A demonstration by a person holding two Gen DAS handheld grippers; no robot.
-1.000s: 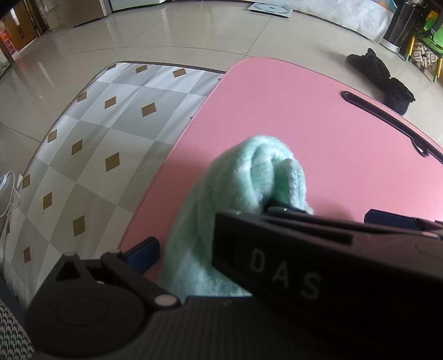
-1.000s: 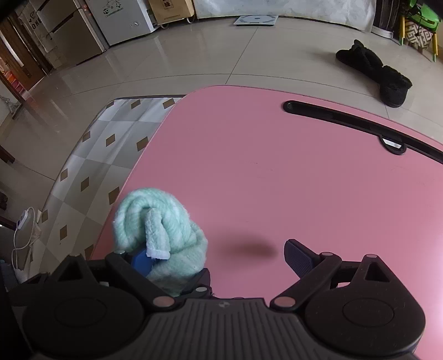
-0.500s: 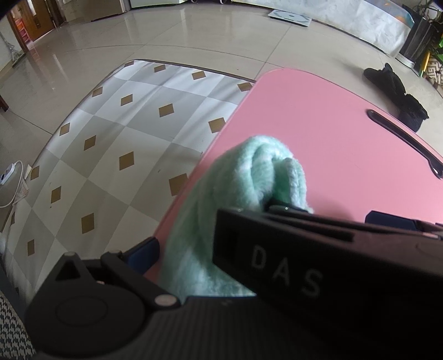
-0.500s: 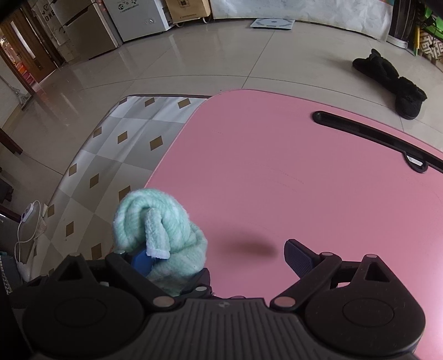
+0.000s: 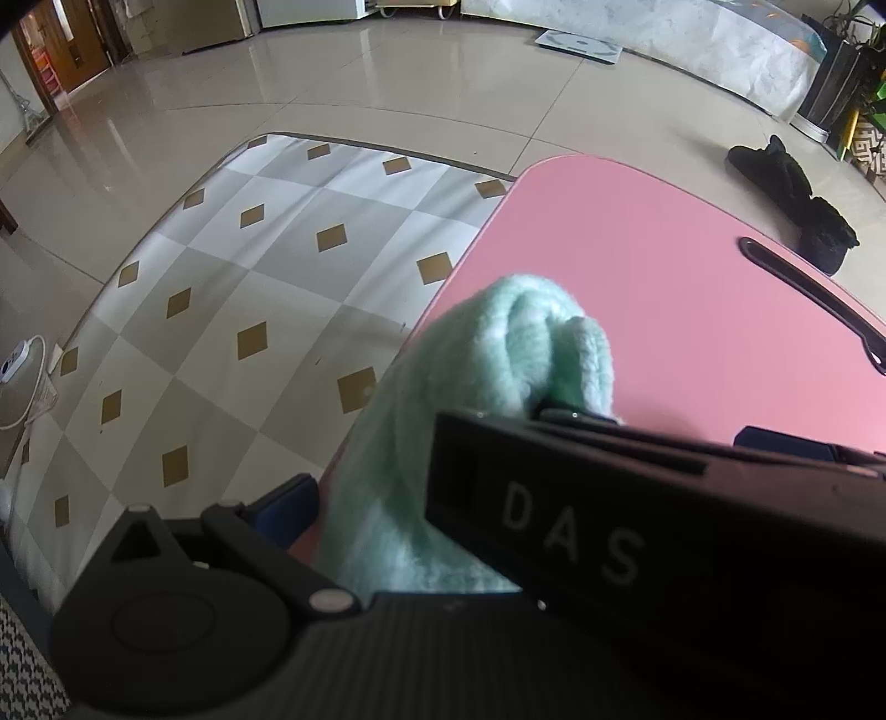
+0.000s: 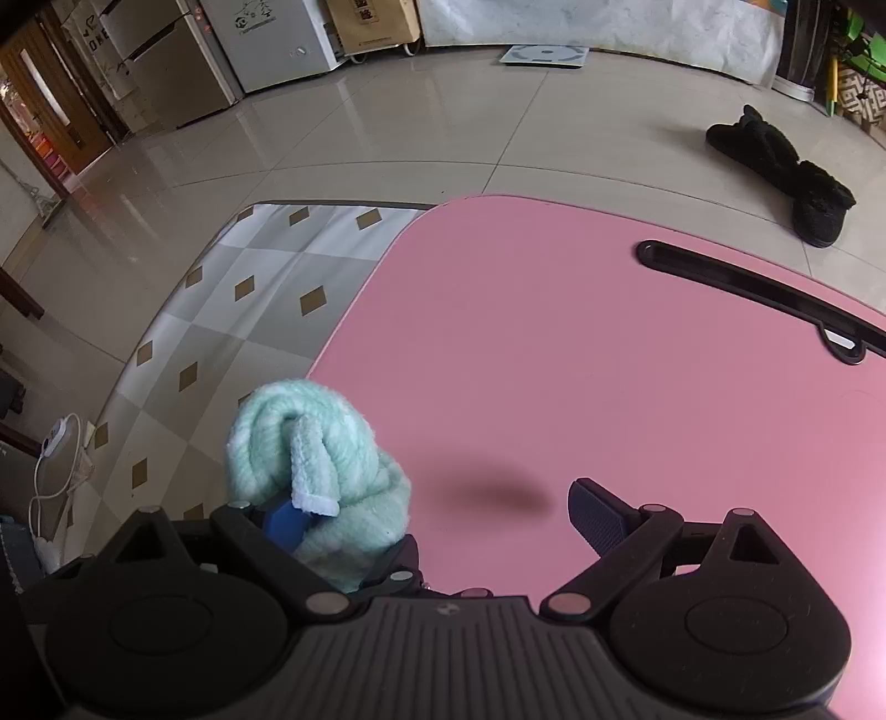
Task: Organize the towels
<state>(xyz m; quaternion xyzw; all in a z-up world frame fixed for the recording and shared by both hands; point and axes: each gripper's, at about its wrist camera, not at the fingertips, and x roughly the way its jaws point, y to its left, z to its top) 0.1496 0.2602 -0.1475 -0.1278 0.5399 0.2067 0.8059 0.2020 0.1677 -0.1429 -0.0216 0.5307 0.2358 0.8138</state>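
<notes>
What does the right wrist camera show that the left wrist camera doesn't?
Only the right wrist view: a white appliance and a cardboard box against the far wall, a dark shadow on the table, and the right gripper with its fingers wide apart, the towel bunched over one of them.

Only the left wrist view: a black bar marked DAS crossing in front of the towel.

Both: the mint towel, the pink table with its black slot, the checkered mat and the black slippers.
</notes>
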